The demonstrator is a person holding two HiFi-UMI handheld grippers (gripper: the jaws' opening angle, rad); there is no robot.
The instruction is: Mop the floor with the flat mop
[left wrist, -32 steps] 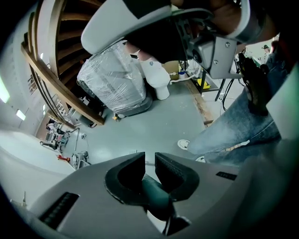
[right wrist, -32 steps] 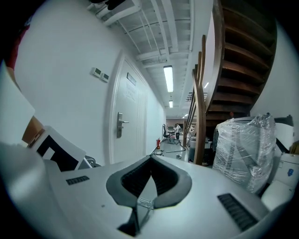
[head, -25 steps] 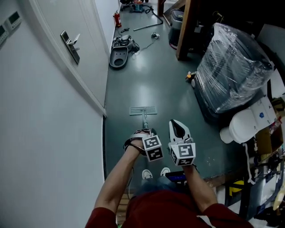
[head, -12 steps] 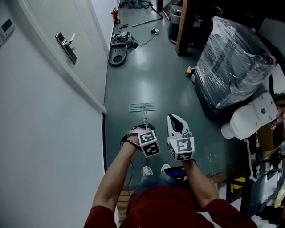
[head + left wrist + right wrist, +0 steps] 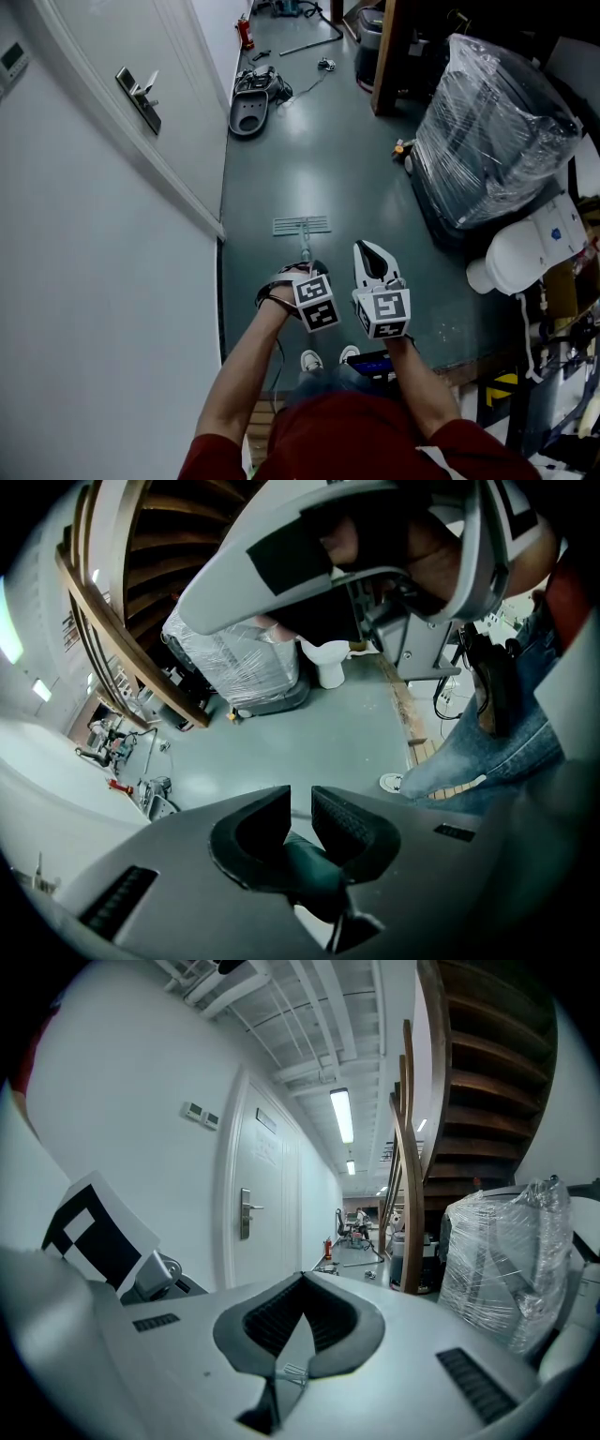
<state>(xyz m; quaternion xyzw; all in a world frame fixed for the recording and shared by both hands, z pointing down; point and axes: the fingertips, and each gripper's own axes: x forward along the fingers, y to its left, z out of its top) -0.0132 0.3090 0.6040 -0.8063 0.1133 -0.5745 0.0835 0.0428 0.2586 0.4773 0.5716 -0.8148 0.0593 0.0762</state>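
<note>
Left gripper: clamping ribbed dark pads round the smooth dark-green handle of the flat mop.
Right gripper: pressing its ribbed pad tips together, holding nothing, sitting just right of the left gripper.
Flat mop head: lying flat on the floor ahead of the left gripper; thin, rectangular, pale grey, ridged.
Marker cubes: showing black-and-white square patterns, riding on both grippers.
Floor: gleaming grey-green and smooth ahead of both grippers.
Wrapped bundle: bulging under crinkled clear film, well right of the right gripper.
Door: standing white, carrying a metal lever handle, left of the left gripper.
</note>
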